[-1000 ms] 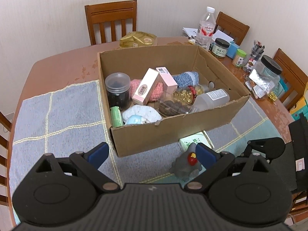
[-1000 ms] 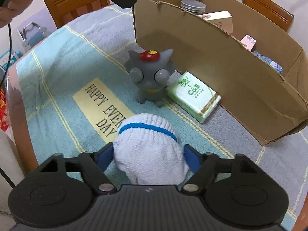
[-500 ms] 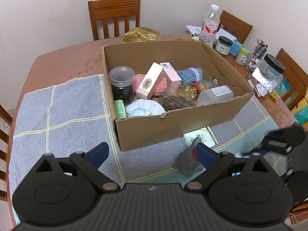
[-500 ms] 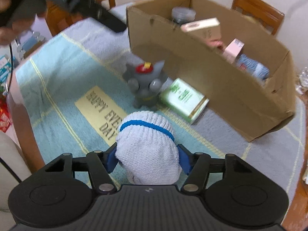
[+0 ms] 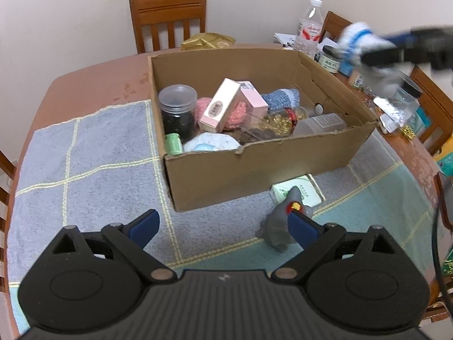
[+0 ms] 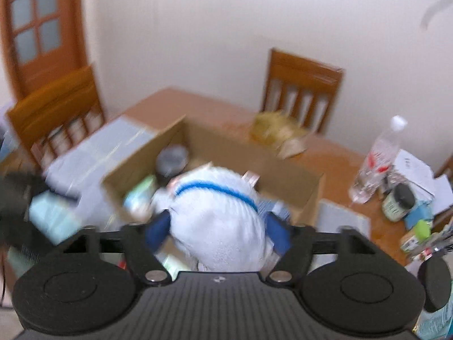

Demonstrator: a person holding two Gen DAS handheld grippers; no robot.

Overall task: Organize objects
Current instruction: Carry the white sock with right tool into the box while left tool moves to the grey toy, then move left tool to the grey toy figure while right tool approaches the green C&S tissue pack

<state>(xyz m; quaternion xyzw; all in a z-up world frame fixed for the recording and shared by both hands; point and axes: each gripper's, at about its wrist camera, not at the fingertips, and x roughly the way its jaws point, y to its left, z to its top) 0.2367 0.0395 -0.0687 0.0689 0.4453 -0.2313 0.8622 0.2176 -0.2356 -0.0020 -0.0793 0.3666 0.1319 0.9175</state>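
White sock sits between the right tool's just-opening jaws, above the cardboard box. A premature release could drop it outside the box. The left tool stands wide and empty.

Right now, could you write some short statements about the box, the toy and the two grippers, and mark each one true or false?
1. The white sock bundle is between the right gripper's fingers. True.
2. The grey toy lies inside the cardboard box. False: it stands on the mat, outside the box.
3. The left gripper is open and holds nothing. True.
4. The box is empty. False: it holds jars, pink cartons and more.
5. The green tissue pack sits outside the box. True.
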